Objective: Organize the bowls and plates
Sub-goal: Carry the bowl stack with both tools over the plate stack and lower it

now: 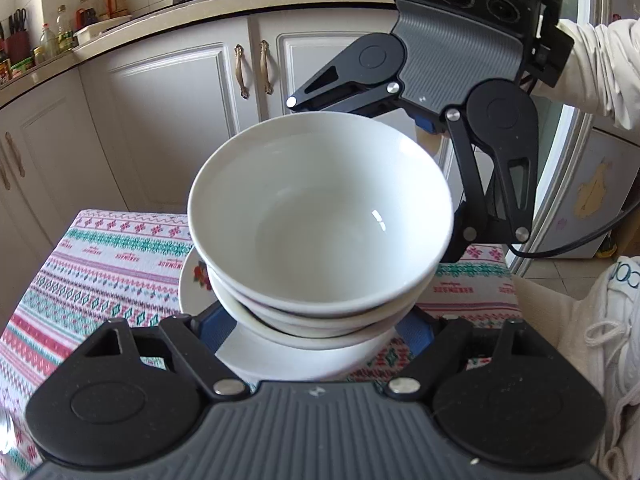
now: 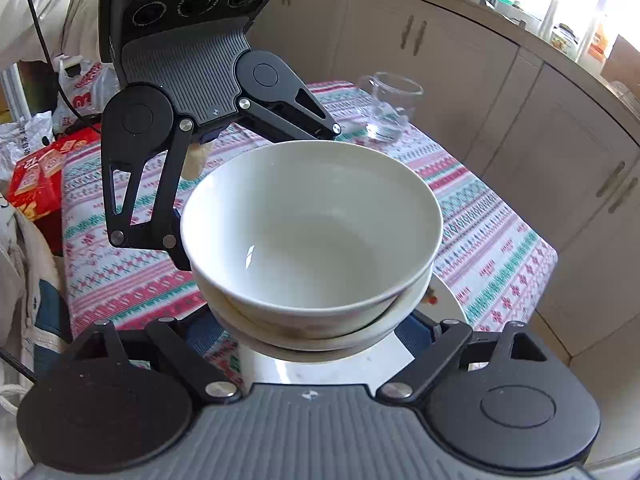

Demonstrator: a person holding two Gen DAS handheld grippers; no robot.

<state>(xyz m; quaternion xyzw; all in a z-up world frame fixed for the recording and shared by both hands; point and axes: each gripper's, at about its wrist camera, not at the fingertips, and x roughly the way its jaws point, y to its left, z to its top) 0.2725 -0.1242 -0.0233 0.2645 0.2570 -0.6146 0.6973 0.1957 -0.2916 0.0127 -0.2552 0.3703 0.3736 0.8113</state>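
Glass cup (image 2: 390,108) shows only from the right; both hand-held grippers clamp the stacked bowls (image 1: 320,216).

Bright daylight, fisheye-warped edges

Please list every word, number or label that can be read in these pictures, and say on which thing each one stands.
"HANDMADE": woven in red on the tablecloth, seen upside down and repeated along its bands.
"3": large red figure on the white plastic bag.
Red box: print too blurred to read.
Bottles on the counter: labels too small to read.
White garment: blue letters cut off, not readable.
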